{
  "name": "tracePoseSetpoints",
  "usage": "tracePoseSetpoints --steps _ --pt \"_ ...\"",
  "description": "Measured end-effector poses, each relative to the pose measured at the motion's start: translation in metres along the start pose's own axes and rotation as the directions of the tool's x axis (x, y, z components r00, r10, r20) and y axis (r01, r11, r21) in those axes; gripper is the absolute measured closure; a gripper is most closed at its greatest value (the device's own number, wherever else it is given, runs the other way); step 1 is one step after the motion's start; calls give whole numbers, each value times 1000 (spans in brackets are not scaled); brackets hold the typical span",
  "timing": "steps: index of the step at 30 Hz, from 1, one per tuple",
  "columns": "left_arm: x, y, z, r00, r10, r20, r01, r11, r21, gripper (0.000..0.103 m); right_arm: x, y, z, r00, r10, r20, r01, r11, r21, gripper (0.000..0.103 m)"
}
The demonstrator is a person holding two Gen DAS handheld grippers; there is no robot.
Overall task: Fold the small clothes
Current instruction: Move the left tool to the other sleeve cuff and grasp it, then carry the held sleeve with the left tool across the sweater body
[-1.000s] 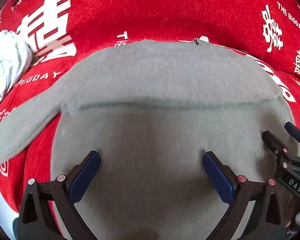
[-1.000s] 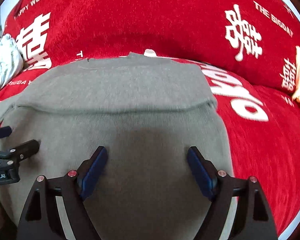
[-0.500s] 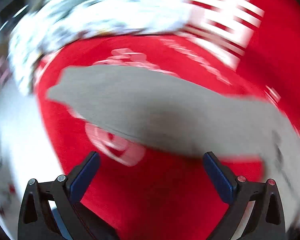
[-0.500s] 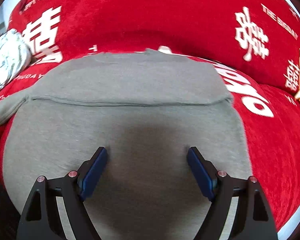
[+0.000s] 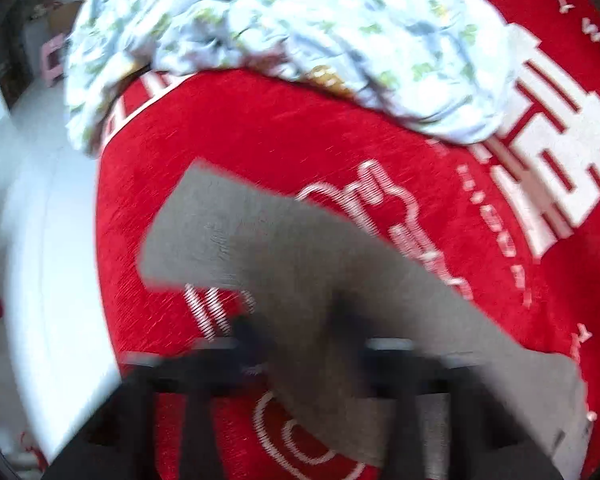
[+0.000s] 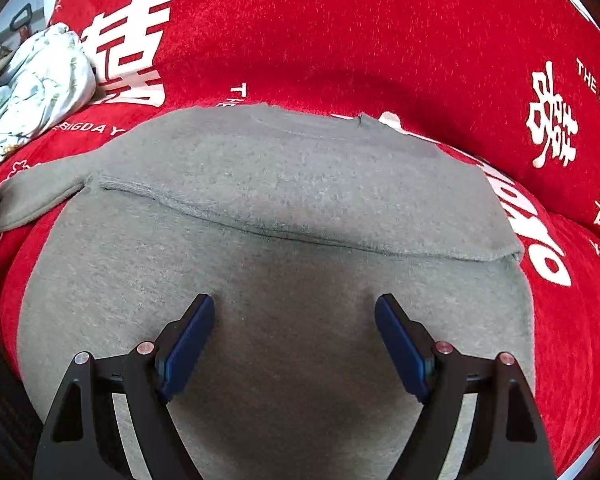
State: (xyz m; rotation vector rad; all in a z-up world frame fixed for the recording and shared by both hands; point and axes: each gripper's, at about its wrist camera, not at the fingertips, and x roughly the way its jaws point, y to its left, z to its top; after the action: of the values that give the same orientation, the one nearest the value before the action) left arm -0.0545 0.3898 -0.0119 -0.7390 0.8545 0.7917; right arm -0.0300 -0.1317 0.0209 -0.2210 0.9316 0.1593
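A grey sweater (image 6: 284, 264) lies flat on a red wedding-print sofa cover (image 6: 340, 40), its right sleeve already folded across the chest while the left sleeve (image 5: 268, 264) trails out toward the cover's left edge. A second ago the left gripper (image 5: 300, 344) hung wide open over the sweater's body beside the other one; it has since swung out to that sleeve and snapped shut on it, the grey cloth caught between blurred fingers part-way along the sleeve. That puts the second sleeve fold within reach: the likely next step is to carry the sleeve across the chest to match the first. The right gripper (image 6: 294, 344) hovers over the lower body of the sweater with its jaws wide apart and nothing between them, as it did a second ago. A crumpled pale floral-print garment (image 5: 284, 40) is heaped at the cover's far left, well apart from the sweater. No basket, box or other container appears in either view.
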Motion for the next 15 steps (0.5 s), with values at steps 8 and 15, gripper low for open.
tracePoseSetpoints --steps 8,15 --pt "-12 -3 -2 996 71 55 -73 996 50 93 2 -12 10 1000 -2 3 2 999 34 18" --pt "-48 -47 -12 993 31 118 -52 983 176 93 12 -5 18 1000 26 1 -26 999 31 18"
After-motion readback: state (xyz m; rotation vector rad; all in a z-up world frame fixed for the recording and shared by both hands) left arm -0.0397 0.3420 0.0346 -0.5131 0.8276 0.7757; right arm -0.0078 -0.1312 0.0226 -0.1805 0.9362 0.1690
